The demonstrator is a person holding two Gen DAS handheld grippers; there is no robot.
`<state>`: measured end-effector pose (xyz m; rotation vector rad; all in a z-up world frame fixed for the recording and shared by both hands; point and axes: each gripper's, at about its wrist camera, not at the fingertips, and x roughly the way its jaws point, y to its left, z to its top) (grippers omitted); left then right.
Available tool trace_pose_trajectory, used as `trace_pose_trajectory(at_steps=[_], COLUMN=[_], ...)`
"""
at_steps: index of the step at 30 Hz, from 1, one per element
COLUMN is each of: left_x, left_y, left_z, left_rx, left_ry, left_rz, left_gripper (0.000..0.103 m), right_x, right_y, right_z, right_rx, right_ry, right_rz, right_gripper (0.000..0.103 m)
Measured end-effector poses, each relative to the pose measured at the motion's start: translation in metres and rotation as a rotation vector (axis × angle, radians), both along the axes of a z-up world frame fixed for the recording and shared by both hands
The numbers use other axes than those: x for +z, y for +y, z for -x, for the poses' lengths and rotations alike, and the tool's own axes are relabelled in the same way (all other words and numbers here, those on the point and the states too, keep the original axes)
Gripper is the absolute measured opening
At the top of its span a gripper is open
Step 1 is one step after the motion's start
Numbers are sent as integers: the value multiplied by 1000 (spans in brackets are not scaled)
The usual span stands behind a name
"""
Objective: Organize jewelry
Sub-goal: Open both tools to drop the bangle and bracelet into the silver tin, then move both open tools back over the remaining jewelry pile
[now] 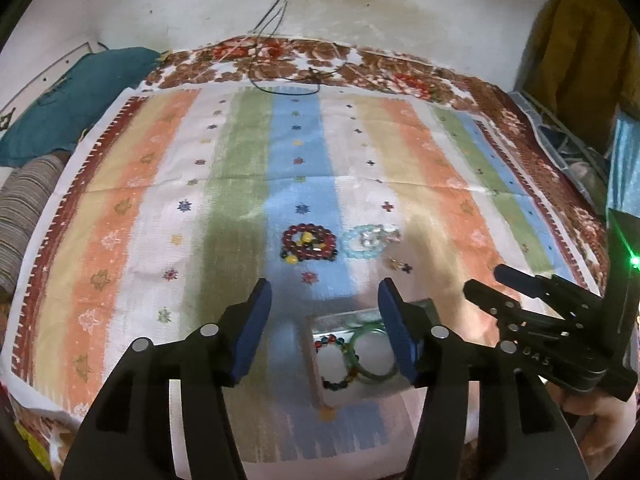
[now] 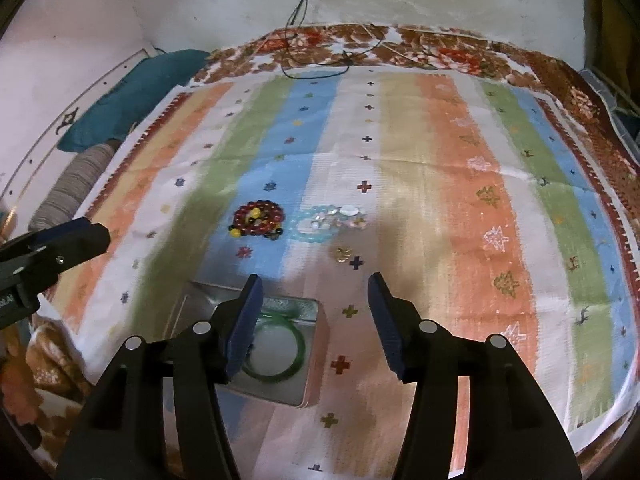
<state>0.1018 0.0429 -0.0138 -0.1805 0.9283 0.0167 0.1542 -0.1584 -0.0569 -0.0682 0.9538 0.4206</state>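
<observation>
The left claw (image 1: 324, 300) hangs with its fingers spread apart and nothing between them, just above the near side of the tin box (image 1: 316, 364). The right claw (image 2: 314, 294) is likewise spread and empty, hovering over the box's right edge.

The box is a shallow, shiny metal tray with thin raised walls. Inside it lie a smooth green bangle (image 2: 276, 348) and a string of mixed dark beads (image 1: 336, 360). Beyond the box, on the striped cloth (image 1: 160, 200), sit a dark red bead bracelet (image 1: 308, 242) with yellow beads, a pale blue bead bracelet (image 1: 360, 244) just to its right, some clear pale pieces against that one, and a tiny gold piece (image 2: 342, 254) nearer the box.

The likely trouble: round glossy beads could roll or slip from flat padded fingers, a stretchy strand could sag and catch the box wall, and the soft woven cloth could bunch up and be pinched along with the small gold piece. A knock from either claw could slide the light box.
</observation>
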Motion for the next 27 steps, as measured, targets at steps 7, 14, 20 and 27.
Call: trace_pose_trajectory(at_steps=[7, 14, 20, 27], left_x=[-9, -13, -22, -32], left_y=[2, 15, 18, 20], left_z=[-19, -33, -50, -67], left_rx=[21, 59, 76, 79], left_ry=[43, 57, 87, 111], left_rz=[-26, 8, -8, 10], left_gripper=[74, 77, 78, 78], right_x=[-3, -7, -10, -18], right_y=[2, 4, 15, 17], right_z=[-18, -35, -49, -63], right_rx=[-19, -31, -28, -30], right_ry=[7, 39, 6, 36], right_rz=[12, -5, 56, 76], right_gripper=[69, 82, 85, 85])
